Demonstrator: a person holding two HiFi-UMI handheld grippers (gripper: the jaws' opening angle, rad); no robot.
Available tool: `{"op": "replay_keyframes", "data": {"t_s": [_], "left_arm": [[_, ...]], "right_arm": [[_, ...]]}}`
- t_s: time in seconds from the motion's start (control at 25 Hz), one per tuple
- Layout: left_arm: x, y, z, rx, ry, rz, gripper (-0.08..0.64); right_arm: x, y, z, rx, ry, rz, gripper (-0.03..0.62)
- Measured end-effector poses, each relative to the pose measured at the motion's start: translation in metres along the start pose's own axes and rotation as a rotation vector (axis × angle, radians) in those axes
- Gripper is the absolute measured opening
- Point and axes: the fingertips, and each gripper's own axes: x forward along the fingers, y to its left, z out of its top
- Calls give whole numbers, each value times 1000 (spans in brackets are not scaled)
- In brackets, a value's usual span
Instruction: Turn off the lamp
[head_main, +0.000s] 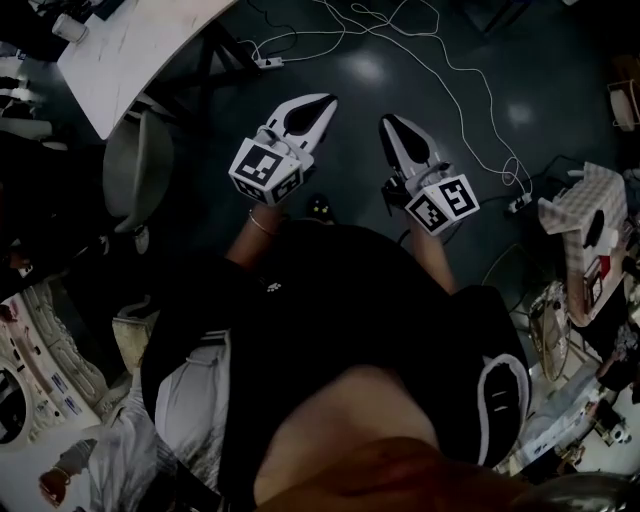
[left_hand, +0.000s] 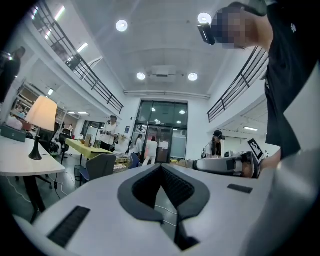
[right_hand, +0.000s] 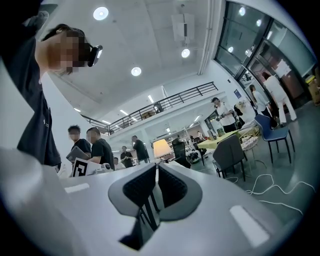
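The lamp (left_hand: 41, 125), with a lit cream shade on a dark stem, stands on a white table (left_hand: 20, 165) at the far left of the left gripper view. In the right gripper view the lit lamp (right_hand: 161, 148) shows in the distance just above the jaws. Both grippers are held level out in front of the person, well away from the lamp. My left gripper (head_main: 325, 100) is shut with nothing between its jaws, seen again as my left gripper (left_hand: 161, 167). My right gripper (head_main: 388, 120) is shut and empty too, seen again as my right gripper (right_hand: 156, 167).
A white table (head_main: 130, 50) lies at the upper left with a grey chair (head_main: 135, 165) beside it. White cables (head_main: 470, 90) and a power strip (head_main: 268, 62) trail over the dark floor. Cluttered boxes (head_main: 590, 230) stand at the right. Several people and chairs (right_hand: 231, 152) fill the hall beyond.
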Motion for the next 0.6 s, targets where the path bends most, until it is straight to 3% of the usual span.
{"op": "replay_keyframes", "data": {"t_s": [0.6], "left_arm": [[-66, 86, 11, -50, -31, 311, 6]], "right_arm": [[101, 14, -5, -18, 115, 212, 2]]}}
